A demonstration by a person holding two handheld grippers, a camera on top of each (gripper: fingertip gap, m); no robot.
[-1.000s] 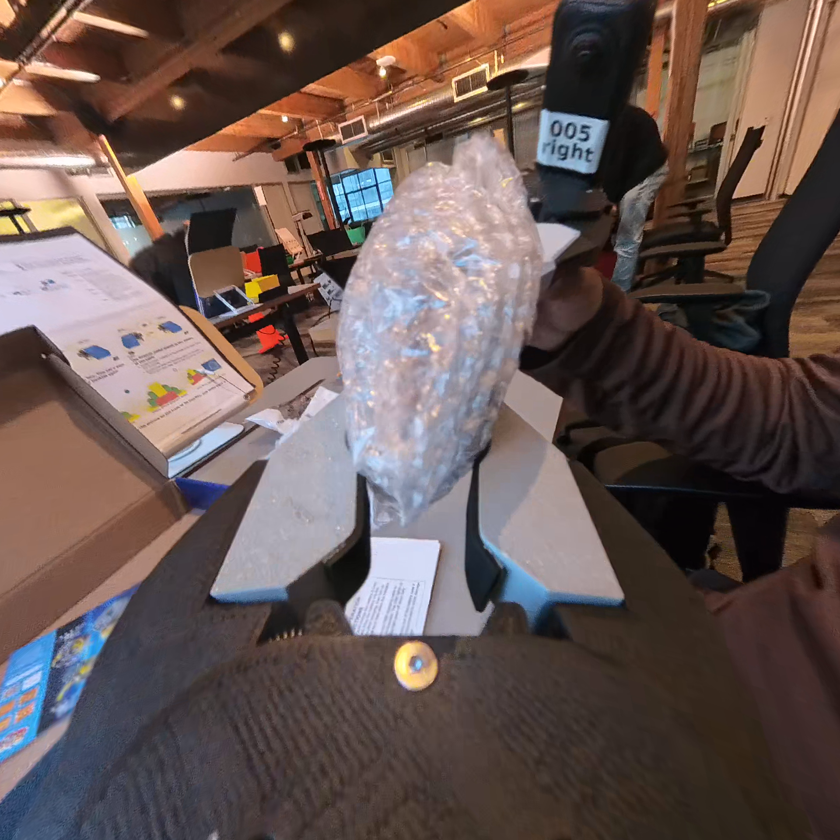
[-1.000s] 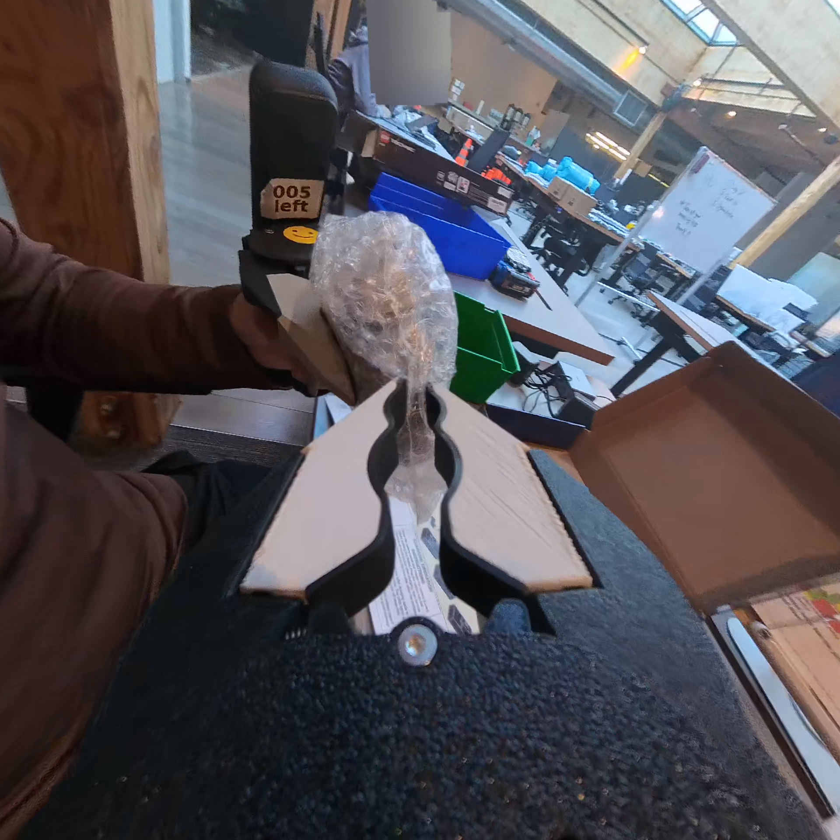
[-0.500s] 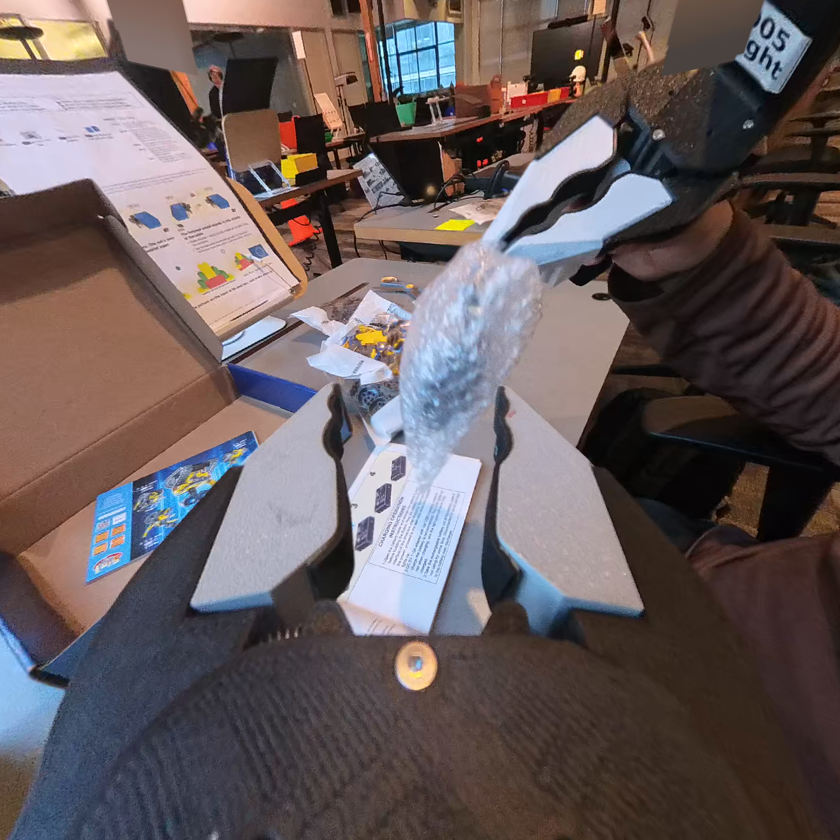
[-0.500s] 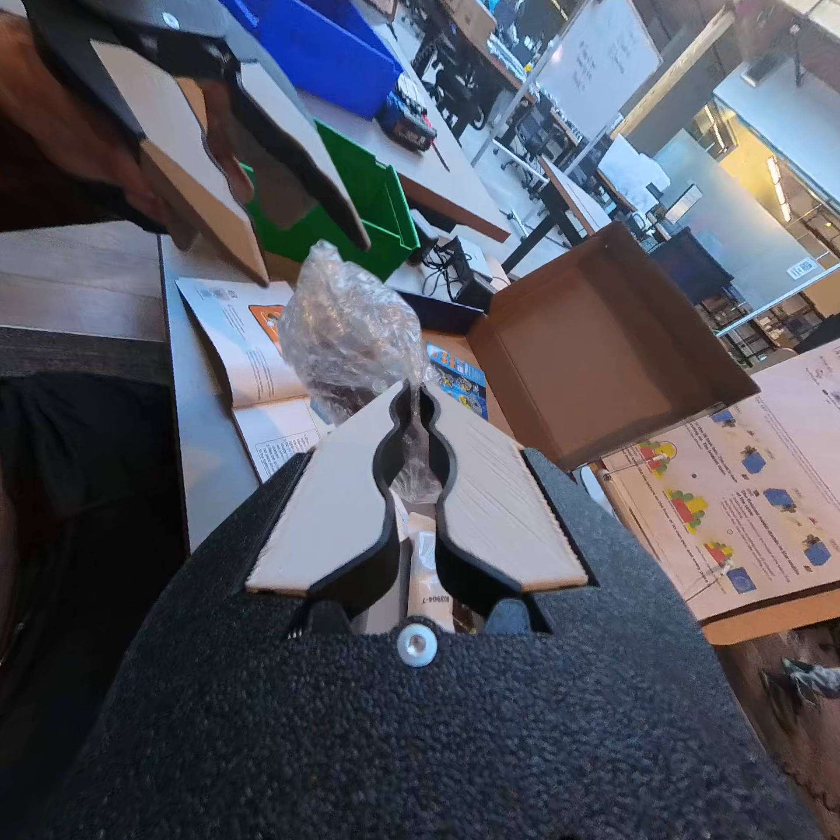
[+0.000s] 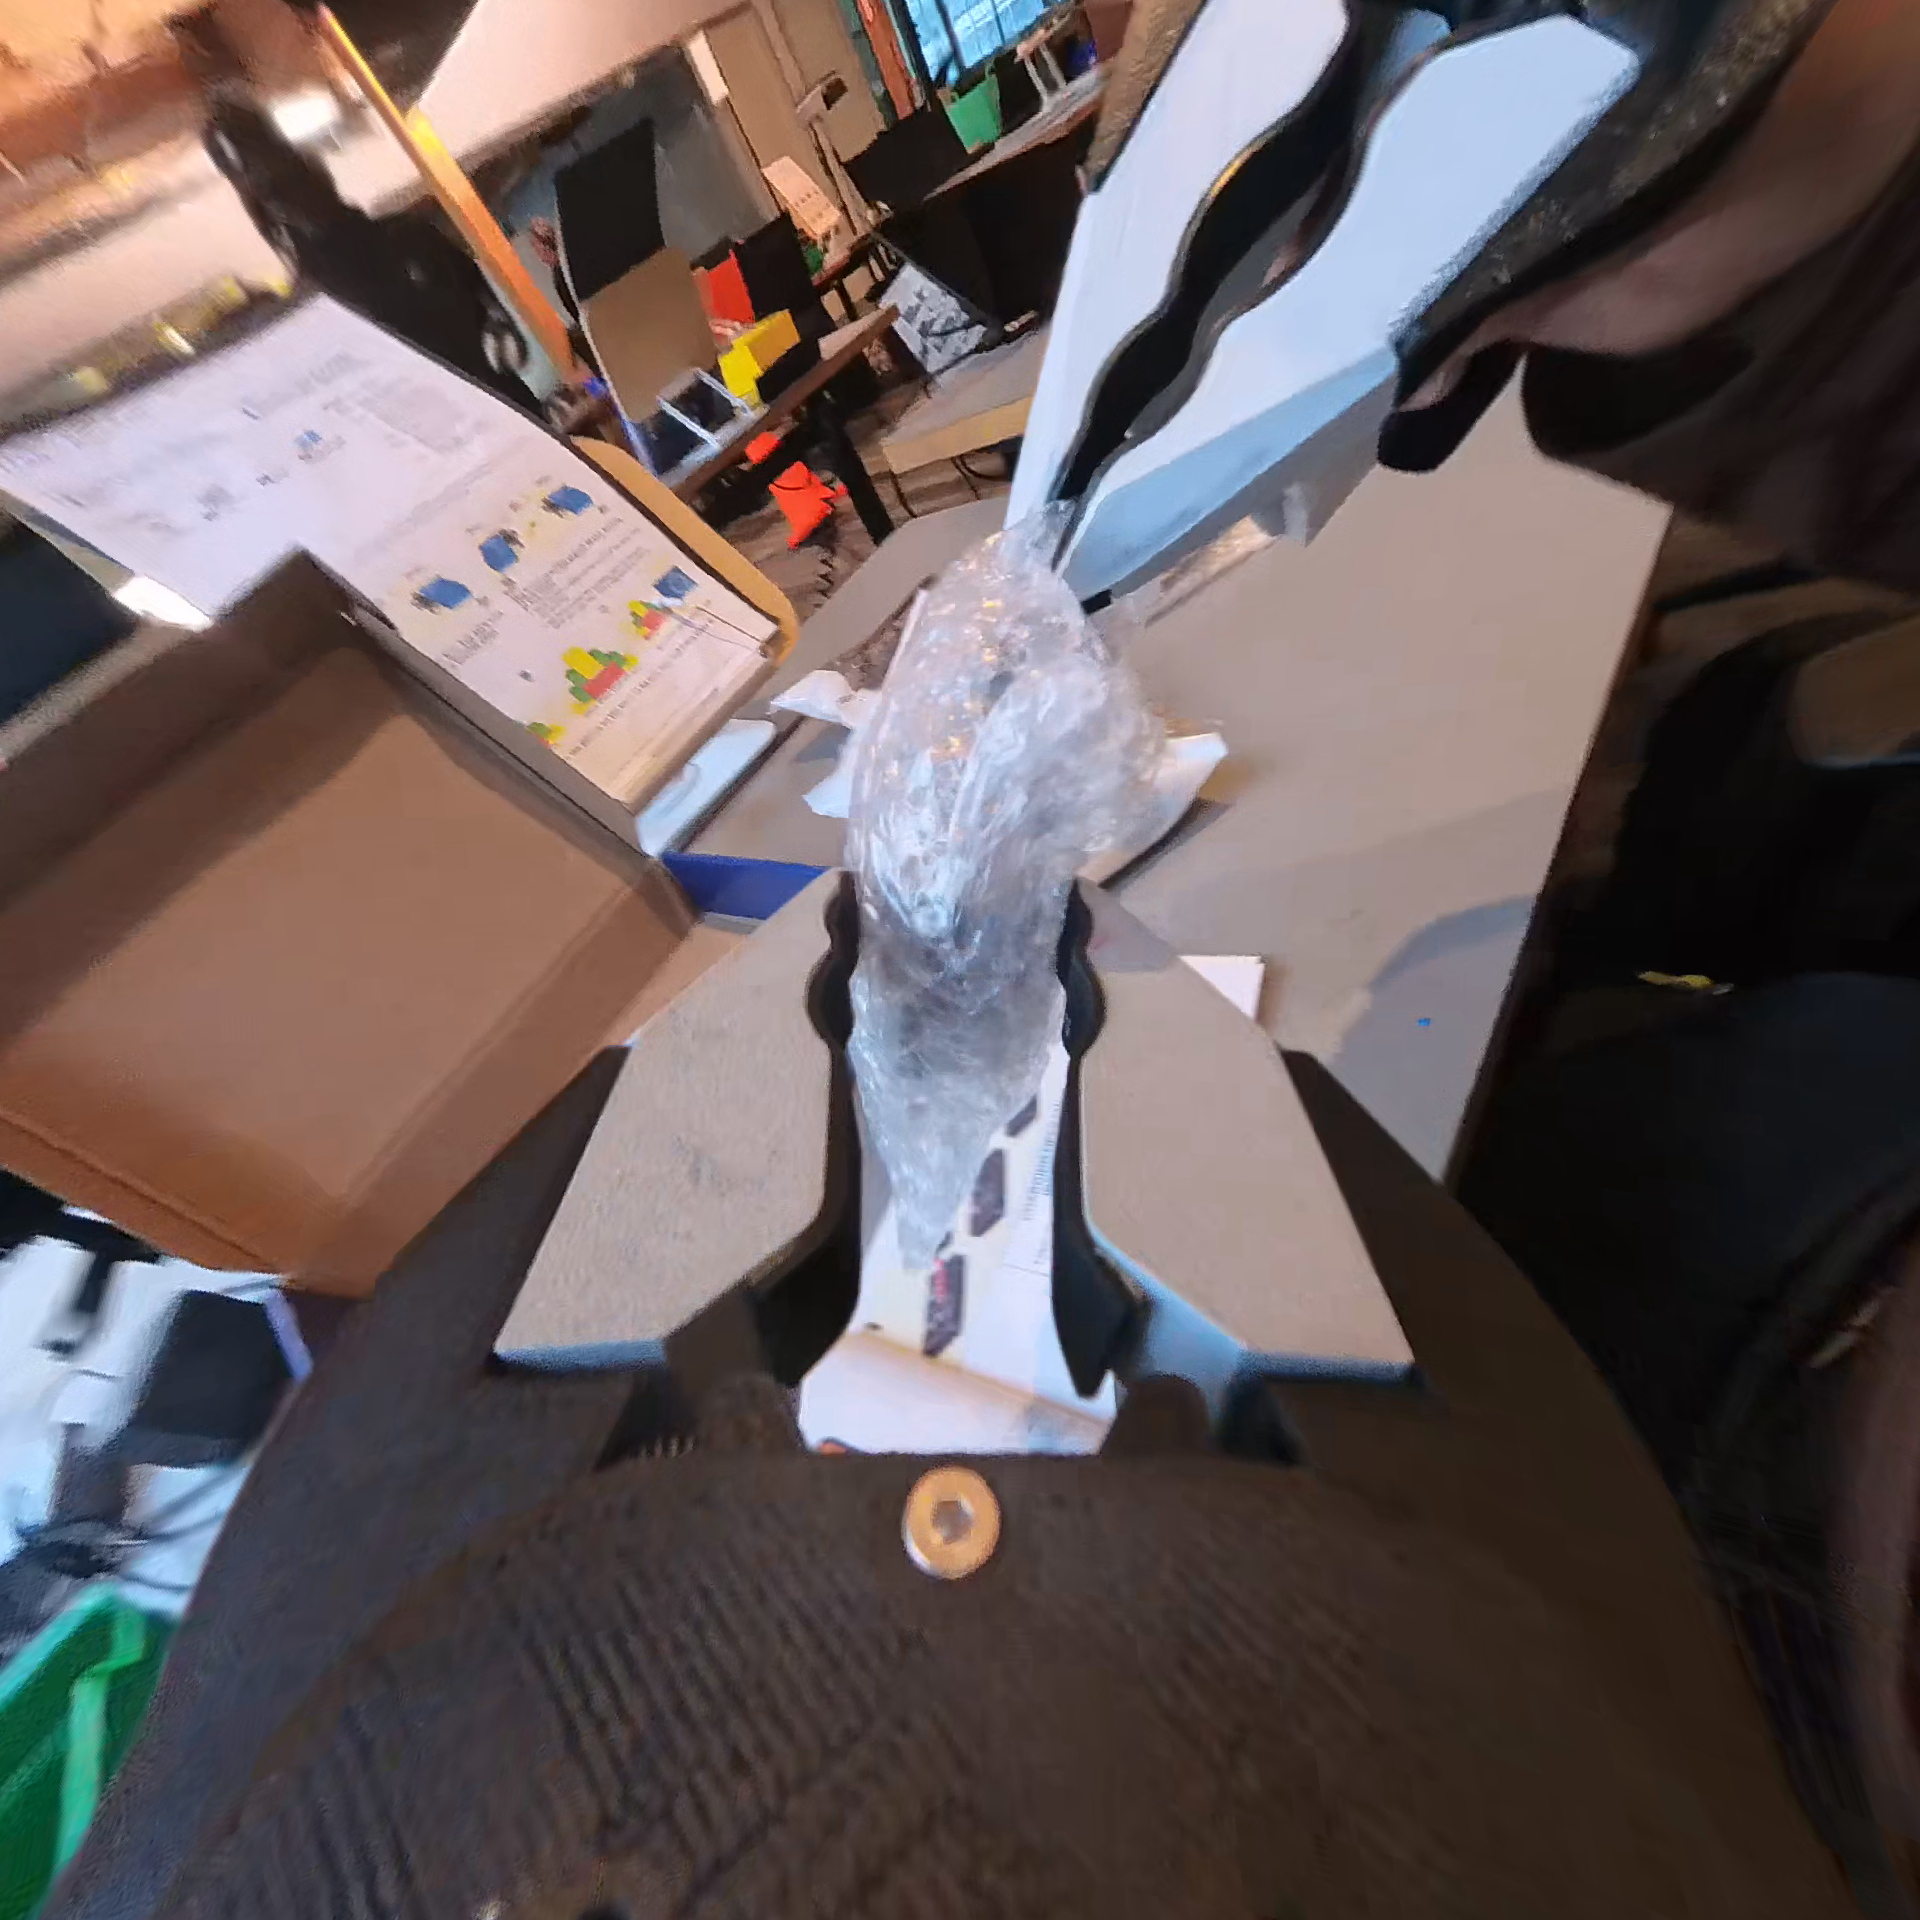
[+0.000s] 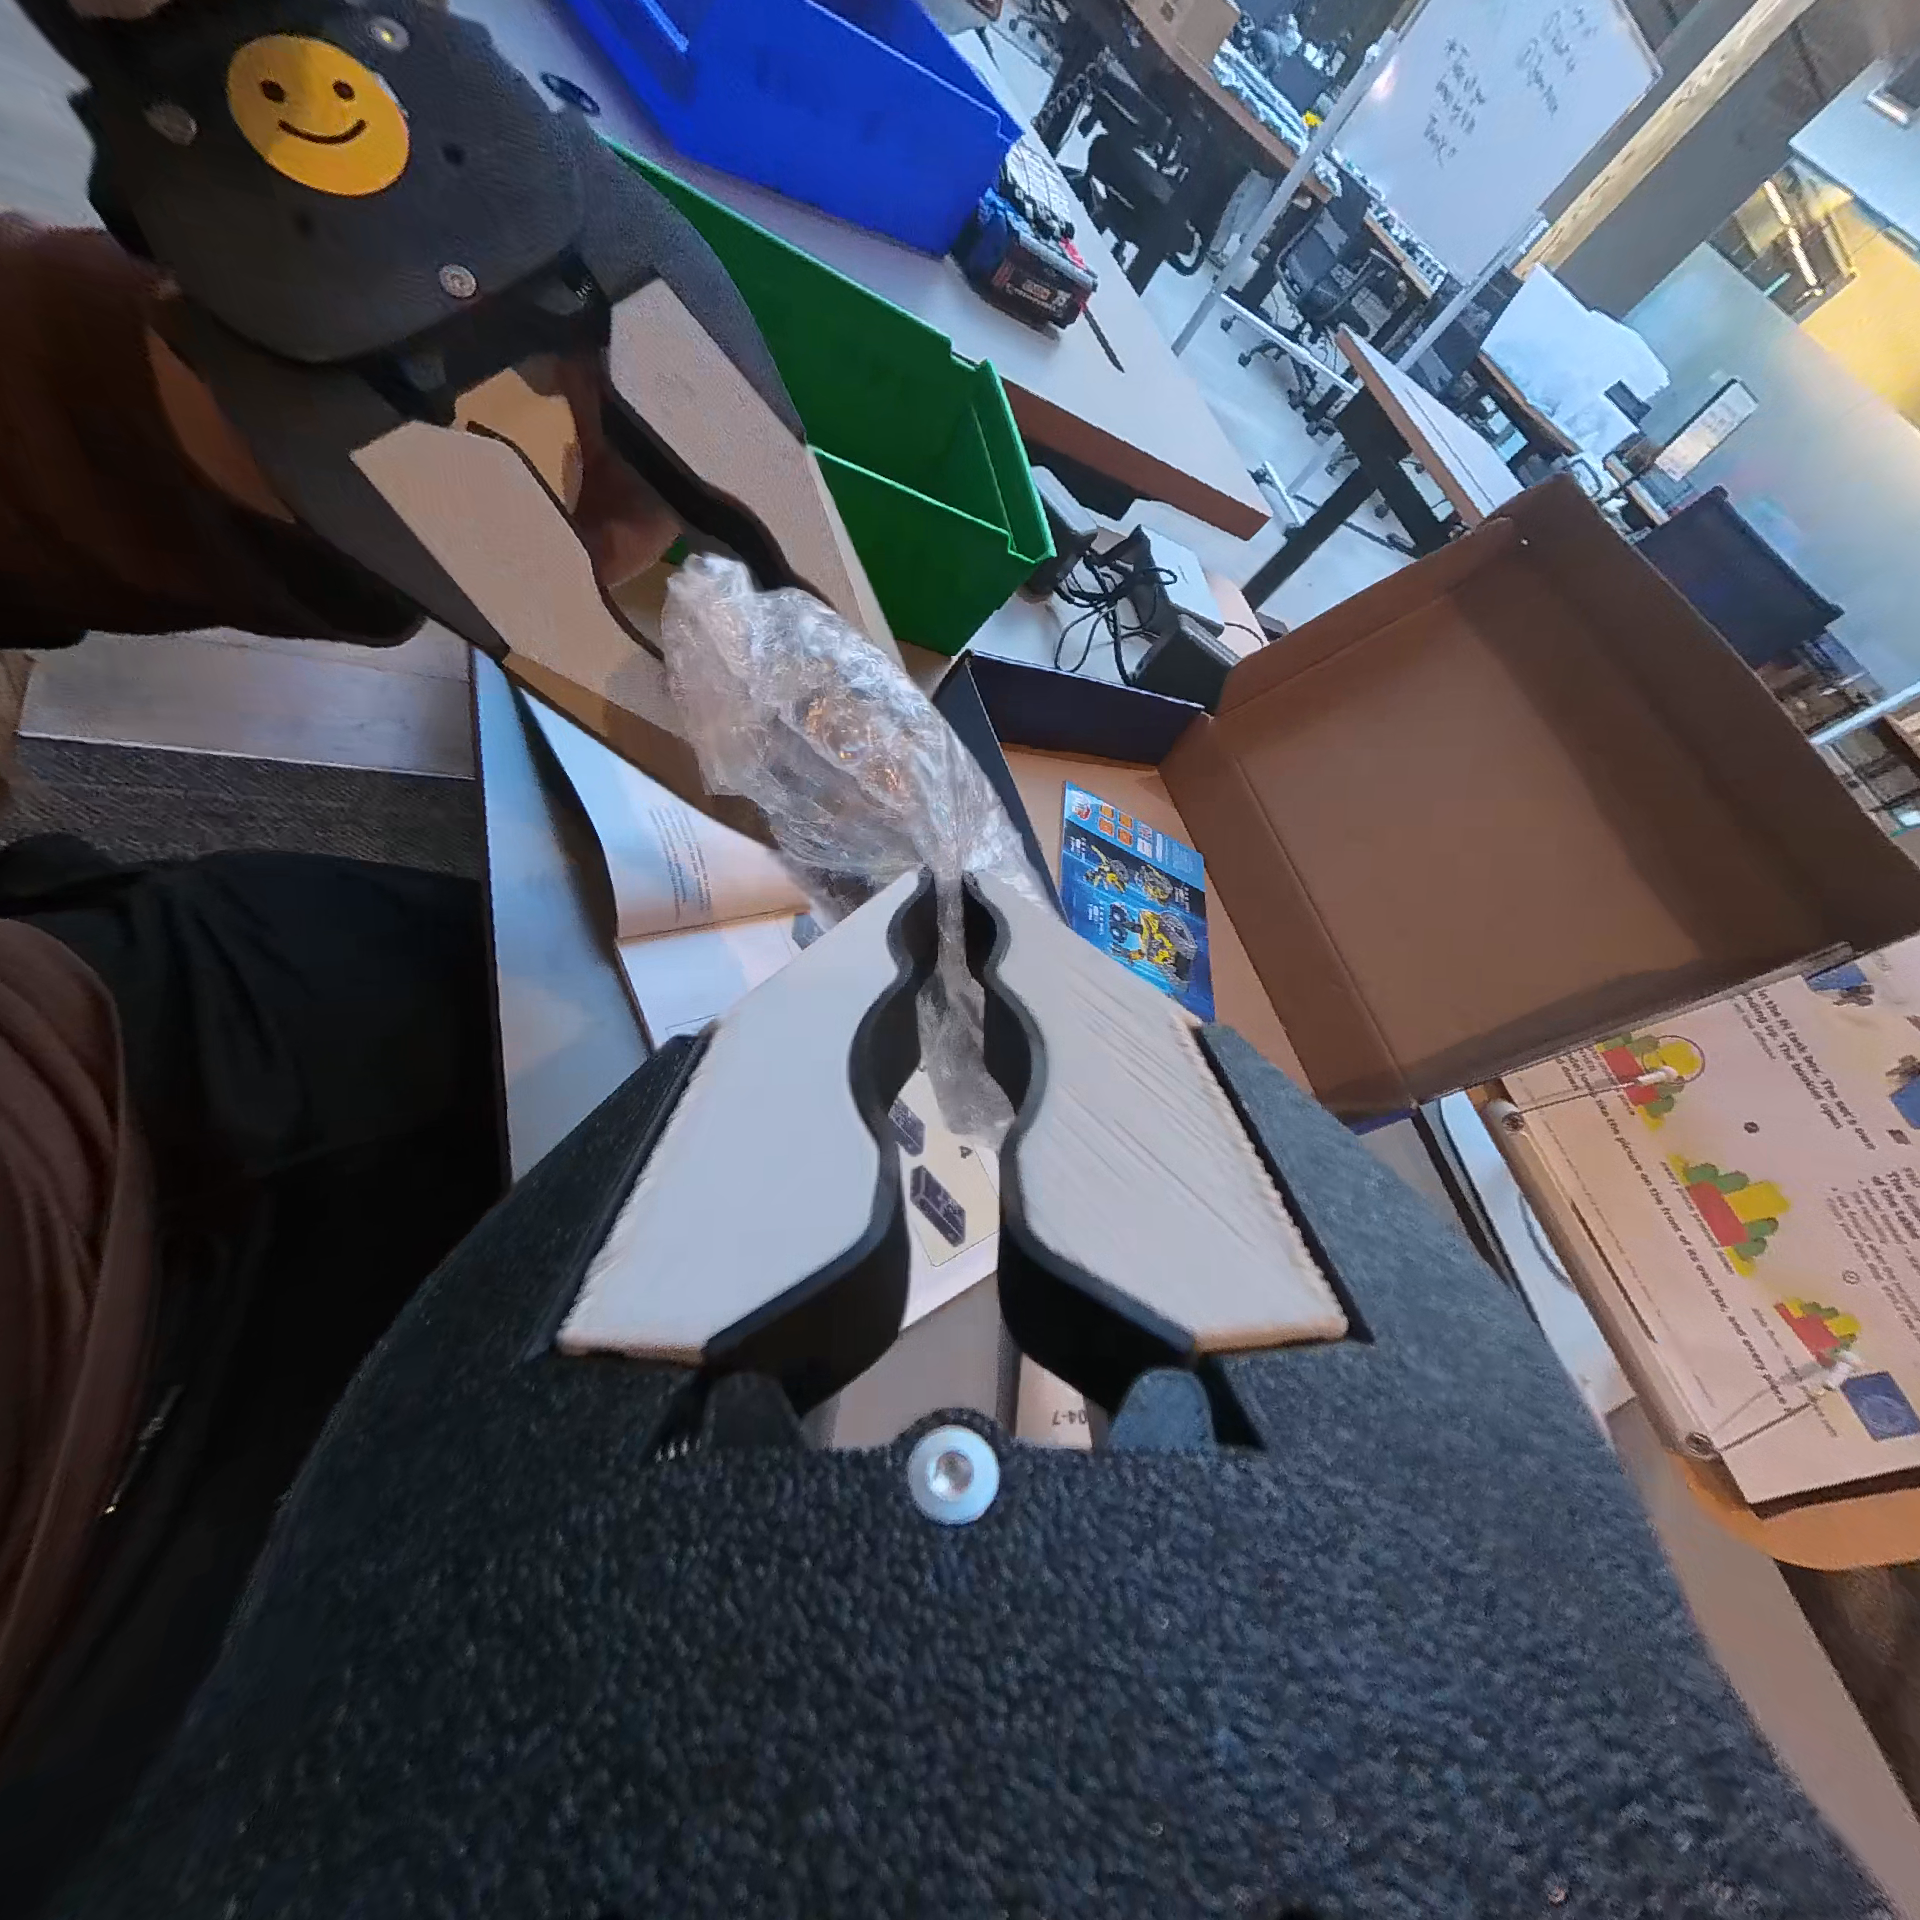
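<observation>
right tool: our right tool (image 6: 943,888) has its tips pressed together on the thin twisted end of a crinkly clear plastic bag (image 6: 831,748); you can see it from the other side too (image 5: 1070,530), pinching the bag's top corner

left tool: our left tool (image 5: 951,914) has the bag's lower end (image 5: 966,935) sitting between its fingers. The plastic fills the gap and looks like it touches both inner edges, but we honestly can't tell whether it's squeezing or just cradling it. In the right wrist view the left tool (image 6: 717,603) shows with a clear gap between the fingers and the bag's far end poking in

bag: held up in the air above the table (image 5: 1382,790), stretched between the two tools, with something dark inside that we can't make out through the crinkles

under the bag: a white printed sheet (image 5: 987,1340) lies flat on the table, right below the left tool's gap

cardboard box: an open brown cardboard box (image 6: 1455,831) sits on the table with its lid flipped up, and a blue printed leaflet (image 6: 1138,899) lies flat inside on the bottom

instruction board: a propped-up board with brick-building pictures (image 5: 540,582) stands just behind the box lid

further back: a green bin (image 6: 904,447) and a blue bin (image 6: 810,94) on the next table over, a whiteboard (image 6: 1486,114) beyond that

sleeves: brown sleeve (image 6: 62,1195) at the left edge of the right wrist view
</observation>
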